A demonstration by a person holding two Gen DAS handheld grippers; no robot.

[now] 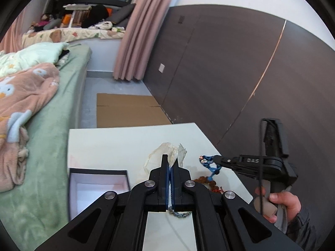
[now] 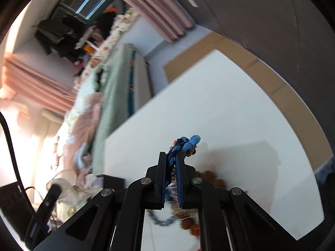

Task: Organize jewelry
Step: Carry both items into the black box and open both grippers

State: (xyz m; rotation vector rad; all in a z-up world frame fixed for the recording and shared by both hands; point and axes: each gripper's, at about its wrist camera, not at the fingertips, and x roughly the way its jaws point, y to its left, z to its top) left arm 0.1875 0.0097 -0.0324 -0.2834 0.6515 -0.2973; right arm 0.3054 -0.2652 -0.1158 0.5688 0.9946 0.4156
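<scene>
From my left wrist camera, my left gripper points down over the white table, its jaws pressed together on a thin sheet of a crumpled translucent bag that rises just past the fingertips. An open black box with a white inside lies on the table to the gripper's left. To its right, my right gripper reaches in sideways, held by a hand low at the right, and a blue braided bracelet hangs from its tip above a brown beaded strand on the table. From my right wrist camera, the right gripper tilts down over the same table, jaws narrowed onto the bracelet, whose blue knot sticks out just beyond the fingertips. Below the jaws lies a grey chain, blurred, beside the brown beads.
</scene>
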